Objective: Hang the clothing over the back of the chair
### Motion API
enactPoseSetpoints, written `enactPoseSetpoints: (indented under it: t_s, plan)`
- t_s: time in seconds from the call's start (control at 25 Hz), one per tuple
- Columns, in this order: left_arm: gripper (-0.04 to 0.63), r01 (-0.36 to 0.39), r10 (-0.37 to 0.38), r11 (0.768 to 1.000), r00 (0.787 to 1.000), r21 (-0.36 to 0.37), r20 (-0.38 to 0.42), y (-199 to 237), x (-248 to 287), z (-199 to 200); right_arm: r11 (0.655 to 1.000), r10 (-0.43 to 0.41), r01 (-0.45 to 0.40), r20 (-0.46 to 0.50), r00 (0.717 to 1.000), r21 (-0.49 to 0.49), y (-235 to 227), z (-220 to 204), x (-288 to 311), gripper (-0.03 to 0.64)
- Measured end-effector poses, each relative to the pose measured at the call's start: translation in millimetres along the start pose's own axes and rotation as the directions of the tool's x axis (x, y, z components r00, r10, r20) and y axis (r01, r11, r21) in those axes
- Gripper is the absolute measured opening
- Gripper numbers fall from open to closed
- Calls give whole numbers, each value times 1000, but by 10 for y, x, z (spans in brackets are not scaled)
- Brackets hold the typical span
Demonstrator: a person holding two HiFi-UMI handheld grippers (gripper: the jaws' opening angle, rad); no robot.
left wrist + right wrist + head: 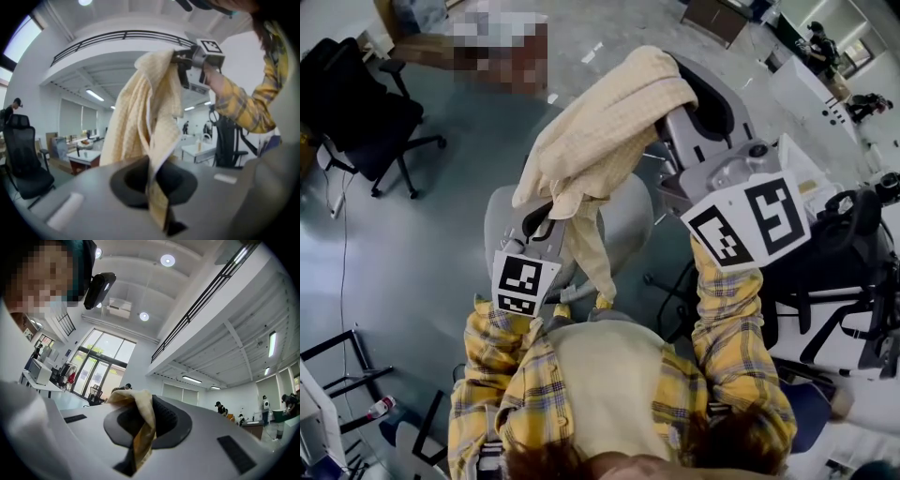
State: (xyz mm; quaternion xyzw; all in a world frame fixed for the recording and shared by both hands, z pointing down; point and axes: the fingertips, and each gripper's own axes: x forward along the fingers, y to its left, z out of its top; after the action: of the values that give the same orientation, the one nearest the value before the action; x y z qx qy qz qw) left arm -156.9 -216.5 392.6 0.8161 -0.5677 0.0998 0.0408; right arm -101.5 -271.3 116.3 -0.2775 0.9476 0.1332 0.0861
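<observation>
A cream waffle-knit garment [605, 122] hangs in the air between my two grippers, above a grey swivel chair [630, 225]. My right gripper [680, 94] is the higher one and is shut on the garment's top end; in the right gripper view a fold of the garment [140, 425] is pinched in the right gripper [140, 437]. My left gripper [551, 208] is lower, shut on a lower part of the cloth. In the left gripper view the left gripper [157, 187] clamps a strip of the garment [140, 122], which rises to the right gripper [180, 58].
A black office chair [366, 112] stands on the floor at the upper left. A black-framed chair [839, 272] is close at the right, beside white desks [811, 84]. A metal frame [337, 361] sits at the lower left.
</observation>
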Motion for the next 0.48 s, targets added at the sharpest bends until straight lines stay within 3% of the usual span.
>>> enactPoseSetpoints:
  t_s: [0.28, 0.48]
  plan:
    - [20, -76, 77, 997, 997, -33, 24, 190, 54, 56, 994, -58, 68, -108, 992, 89, -303, -682, -333, 27]
    - [20, -97, 99, 994, 994, -47, 44, 264, 135, 156, 976, -119, 153, -214, 970, 152, -487, -1258, -652, 26]
